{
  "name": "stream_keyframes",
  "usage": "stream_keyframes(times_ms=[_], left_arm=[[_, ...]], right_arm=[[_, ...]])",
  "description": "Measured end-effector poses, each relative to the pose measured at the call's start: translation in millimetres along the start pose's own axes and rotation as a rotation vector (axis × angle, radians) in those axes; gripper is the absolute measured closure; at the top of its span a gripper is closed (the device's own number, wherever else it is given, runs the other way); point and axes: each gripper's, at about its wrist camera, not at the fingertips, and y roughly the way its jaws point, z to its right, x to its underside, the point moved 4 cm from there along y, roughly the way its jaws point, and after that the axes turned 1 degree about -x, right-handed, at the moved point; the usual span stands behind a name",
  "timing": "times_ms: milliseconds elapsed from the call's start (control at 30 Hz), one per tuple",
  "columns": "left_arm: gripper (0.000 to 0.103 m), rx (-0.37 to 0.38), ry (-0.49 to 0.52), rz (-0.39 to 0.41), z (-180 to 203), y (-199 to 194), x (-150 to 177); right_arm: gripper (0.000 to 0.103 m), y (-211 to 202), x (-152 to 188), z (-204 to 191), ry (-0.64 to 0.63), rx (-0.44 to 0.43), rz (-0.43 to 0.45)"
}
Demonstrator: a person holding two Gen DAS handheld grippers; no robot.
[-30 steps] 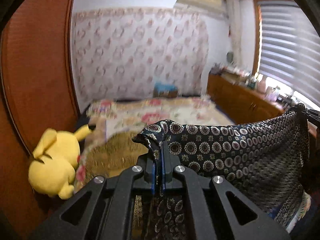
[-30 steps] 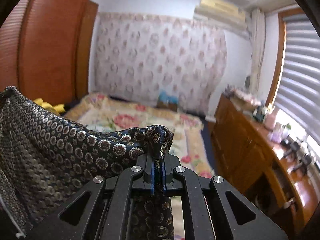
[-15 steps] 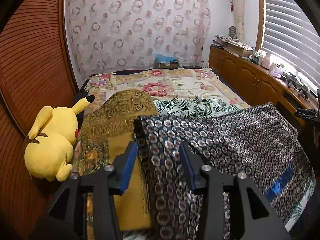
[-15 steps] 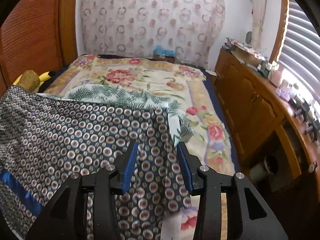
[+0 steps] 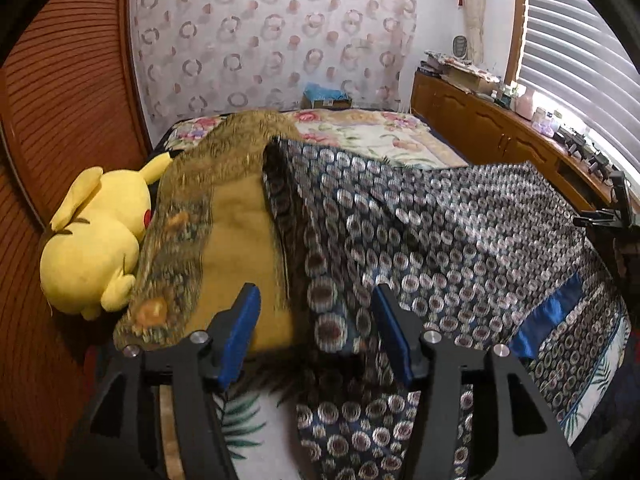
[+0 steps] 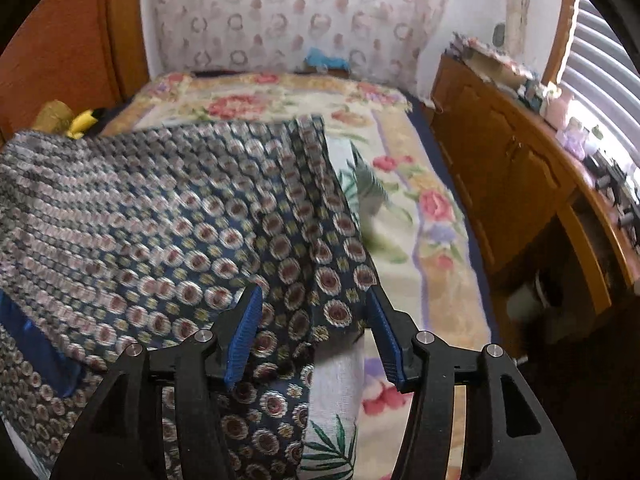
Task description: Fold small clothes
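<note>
A dark blue cloth with round medallions lies spread over the bed, one edge folded back so a plain blue band shows. My left gripper hangs over its left corner, jaws opening; the cloth lies loose between the blue pads without being pressed. My right gripper stands over the right corner of the same cloth, its jaws also opening and its pads clear of the fabric. A white leaf-print cloth lies under that corner.
A gold and mustard cloth lies left of the patterned one, with a yellow plush toy beside it against the wooden wall. The floral bedspread runs to the far wall. A cluttered wooden cabinet lines the right side under the blinds.
Both grippers went from shut on the cloth's raised corners to open and sank toward the bed. The cloth dropped and now lies on the bed.
</note>
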Motion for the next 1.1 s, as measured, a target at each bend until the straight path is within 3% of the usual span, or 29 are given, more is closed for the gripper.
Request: stream_keyframes(times_ms=[67, 167, 200, 267, 567, 733, 867, 1100], left_arm=[[0.046, 0.004, -0.001, -0.005, 1, 1, 7], [0.046, 0.007, 0.001, -0.012, 2, 1, 15], [0.046, 0.009, 0.0, -0.015, 3, 2, 17], [0.046, 0.012, -0.005, -0.017, 3, 1, 20], [0.046, 0.017, -0.002, -0.003, 8, -3, 20], [0.046, 0.007, -0.007, 0.002, 8, -5, 19], [0.046, -0.001, -0.016, 0.012, 6, -7, 16], [0.046, -0.011, -0.021, 0.031, 3, -11, 17]], right_arm=[[0.049, 9, 3, 0, -0.005, 0.004, -0.026], [0.076, 14, 6, -2, -0.011, -0.019, -0.041], [0.092, 14, 6, -5, -0.018, -0.034, -0.042], [0.101, 12, 4, -9, -0.037, -0.043, -0.048], [0.103, -45, -25, -43, -0.024, -0.224, 0.096], [0.103, -102, -57, -55, 0.031, -0.316, 0.26], [0.103, -121, -72, -43, 0.062, -0.251, 0.32], [0.103, -92, -44, -24, 0.075, -0.161, 0.218]])
